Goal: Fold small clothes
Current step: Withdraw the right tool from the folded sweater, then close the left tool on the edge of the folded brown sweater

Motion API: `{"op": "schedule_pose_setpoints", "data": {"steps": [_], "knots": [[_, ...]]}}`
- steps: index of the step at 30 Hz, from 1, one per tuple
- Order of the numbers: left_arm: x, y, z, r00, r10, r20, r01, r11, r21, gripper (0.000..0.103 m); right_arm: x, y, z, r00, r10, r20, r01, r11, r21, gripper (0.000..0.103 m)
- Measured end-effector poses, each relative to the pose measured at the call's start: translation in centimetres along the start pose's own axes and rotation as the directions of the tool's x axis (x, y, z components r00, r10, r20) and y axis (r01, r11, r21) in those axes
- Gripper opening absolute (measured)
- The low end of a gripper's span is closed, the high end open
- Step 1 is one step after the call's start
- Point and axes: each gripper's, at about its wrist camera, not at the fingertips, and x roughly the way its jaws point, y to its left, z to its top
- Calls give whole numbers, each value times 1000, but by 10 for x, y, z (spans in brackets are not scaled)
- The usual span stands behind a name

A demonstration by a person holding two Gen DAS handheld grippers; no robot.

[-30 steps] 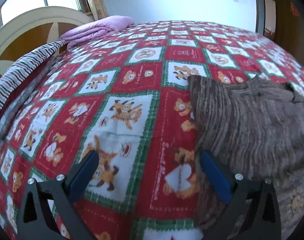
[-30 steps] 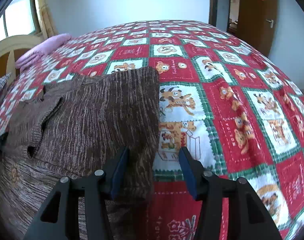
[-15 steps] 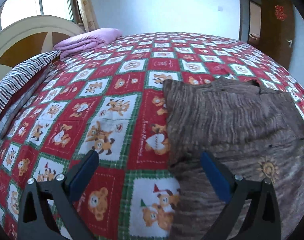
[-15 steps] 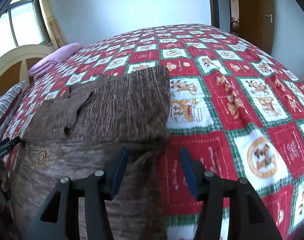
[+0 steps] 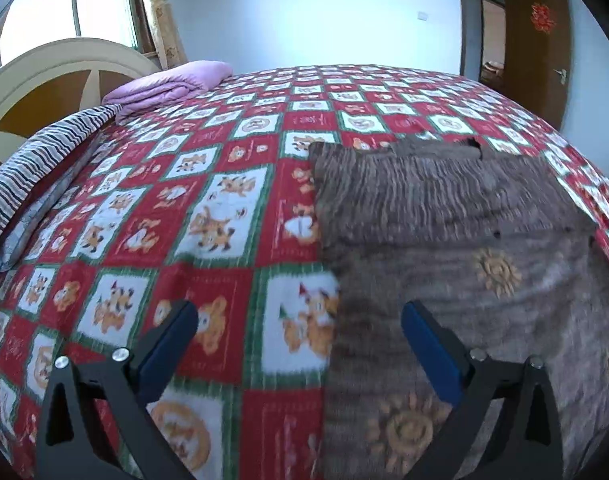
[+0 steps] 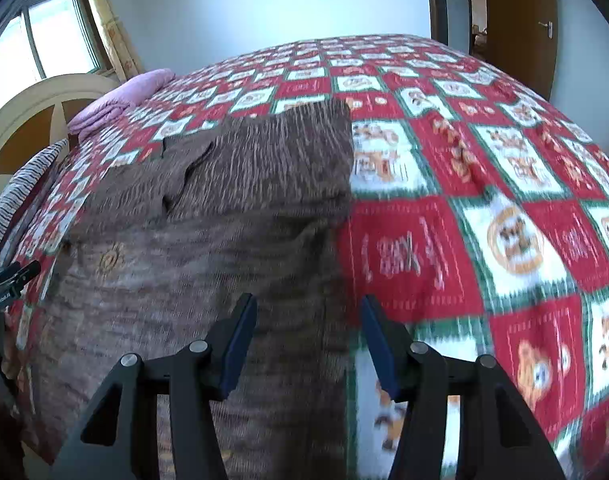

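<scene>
Both grippers have drawn back toward the near edge of the bed since a second ago, so more of the brown sweater (image 5: 456,240) now shows beyond them, its top part folded down over the body. The left gripper (image 5: 300,344) hangs with jaws wide apart and empty over the sweater's left edge, and the right gripper (image 6: 308,340) stands with jaws half open, gripping nothing, over its right edge. The sweater lies flat on the red quilt (image 5: 184,208); far left sit a purple blanket (image 5: 172,84), a striped pillow (image 5: 36,168) and the headboard (image 5: 44,92), well clear.
</scene>
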Motion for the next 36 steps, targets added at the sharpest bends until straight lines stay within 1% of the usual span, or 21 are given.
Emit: {"op": "schedule_pose_setpoints", "data": {"steps": [6, 12, 15, 19, 21, 23, 25, 27, 30, 32, 34, 35, 36], "knots": [[-25, 6, -30, 1000, -2, 8, 2, 999, 48, 103, -18, 8, -26, 999, 20, -33, -21, 1000, -21, 55], [-41, 15, -54, 1000, -9, -14, 10, 998, 56, 103, -29, 16, -51, 997, 25, -68, -28, 999, -44, 55], [-50, 19, -67, 998, -47, -35, 48, 998, 41, 103, -36, 20, -63, 997, 33, -73, -36, 998, -50, 55], [-62, 17, -82, 998, -49, -30, 51, 997, 50, 103, -40, 24, -82, 995, 33, -90, -38, 997, -60, 55], [-68, 14, -90, 996, -79, -41, 81, 995, 56, 103, -44, 28, -90, 997, 17, -80, -23, 996, -81, 57], [-73, 13, -97, 992, -113, -64, 117, 992, 54, 100, -49, 31, -99, 996, 16, -84, -24, 995, -96, 60], [-77, 12, -105, 987, -140, -84, 144, 989, 45, 98, -55, 33, -107, 996, 22, -82, -30, 994, -104, 60], [-80, 10, -115, 982, -160, -105, 165, 985, 41, 93, -60, 33, -113, 997, 21, -78, -30, 993, -110, 60], [-82, 9, -130, 976, -175, -132, 180, 983, 26, 83, -67, 30, -123, 998, 19, -60, -25, 994, -107, 60], [-79, 9, -136, 964, -206, -167, 210, 978, 5, 68, -71, 27, -127, 998, 26, -51, -31, 995, -93, 60], [-76, 11, -141, 944, -260, -203, 255, 966, -50, 61, -73, 26, -129, 998, 31, -52, -35, 996, -86, 60], [-75, 12, -143, 936, -284, -211, 272, 959, -80, 61, -74, 26, -130, 998, 29, -51, -33, 996, -87, 60], [-75, 12, -145, 933, -290, -212, 277, 957, -92, 61, -75, 26, -131, 999, 25, -47, -29, 995, -90, 60]]}}
